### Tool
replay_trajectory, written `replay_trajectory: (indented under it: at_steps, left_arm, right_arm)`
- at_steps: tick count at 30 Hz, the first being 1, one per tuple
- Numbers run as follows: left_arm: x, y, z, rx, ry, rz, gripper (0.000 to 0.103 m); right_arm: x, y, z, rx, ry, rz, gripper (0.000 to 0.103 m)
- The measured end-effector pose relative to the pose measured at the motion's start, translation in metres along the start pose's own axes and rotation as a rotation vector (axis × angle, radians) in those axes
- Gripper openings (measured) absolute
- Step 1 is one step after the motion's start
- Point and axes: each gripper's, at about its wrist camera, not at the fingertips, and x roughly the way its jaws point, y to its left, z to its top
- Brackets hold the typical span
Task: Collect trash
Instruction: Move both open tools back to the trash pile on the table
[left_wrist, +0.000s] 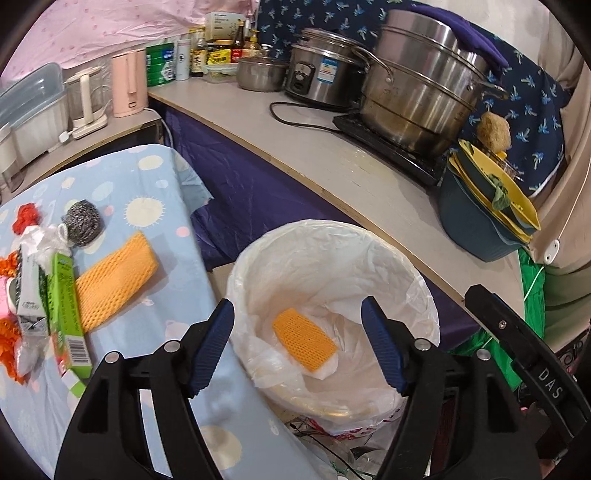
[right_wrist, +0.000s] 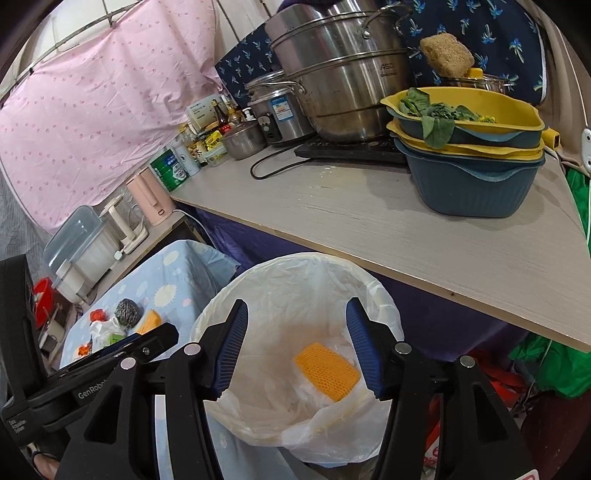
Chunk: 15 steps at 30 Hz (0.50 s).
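Observation:
A white bin lined with a plastic bag (left_wrist: 388, 258) stands on the floor; it also shows in the right wrist view (right_wrist: 280, 273). An orange foam net (left_wrist: 304, 345) lies inside it, also seen in the right wrist view (right_wrist: 327, 371). My left gripper (left_wrist: 297, 349) is open and empty above the bin. My right gripper (right_wrist: 295, 349) is open and empty above the bin too. On the blue cloth table (left_wrist: 155, 192) lie another orange foam net (left_wrist: 116, 277), a steel scourer (left_wrist: 82, 221), a green box (left_wrist: 68, 314), a white carton (left_wrist: 29, 295) and crumpled plastic.
A grey counter (left_wrist: 332, 162) behind the bin holds steel pots (left_wrist: 417, 74), a rice cooker (left_wrist: 325, 70), bottles and stacked yellow and blue basins (right_wrist: 472, 162). A pink kettle (left_wrist: 127, 83) stands at the left. Bags and litter lie on the floor by the bin.

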Motion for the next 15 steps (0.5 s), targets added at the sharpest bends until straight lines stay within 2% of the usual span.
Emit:
replay_trajectory:
  at_steps: [5,15]
  left_arm:
    - [-0.025,0.029,-0.009,-0.052,-0.034,0.051,0.068]
    - [-0.076,0.122,-0.043,-0.203,-0.06,0.209,0.068]
  right_arm:
    - [-0.003,0.028,-0.008,-0.058,0.009,0.032,0.056]
    - [0.004,0.107,-0.04,-0.186,0.073,0.142,0.057]
